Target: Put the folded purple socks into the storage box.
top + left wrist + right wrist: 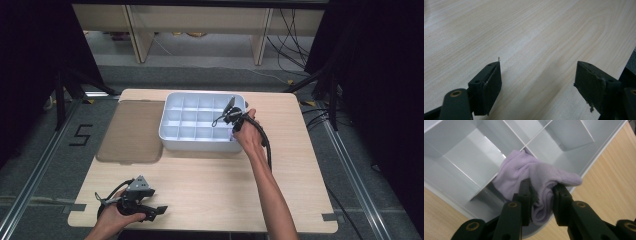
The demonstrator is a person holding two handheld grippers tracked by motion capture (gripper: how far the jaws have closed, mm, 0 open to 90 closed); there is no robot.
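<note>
over the white divided tray (461, 157), right gripper (541, 192) fingers pinch the lilac sock (534, 172).

Right claw (541, 192) clamped shut; left claw (537, 80) gaping, low.

We see the table (210, 185) evenly lit from above in the high view, with dark surroundings at both sides and soft, slightly low-resolution detail. In the gripper views, we find the near black jaws dim and a little blurred, casting faint shadows on the wood.
</note>
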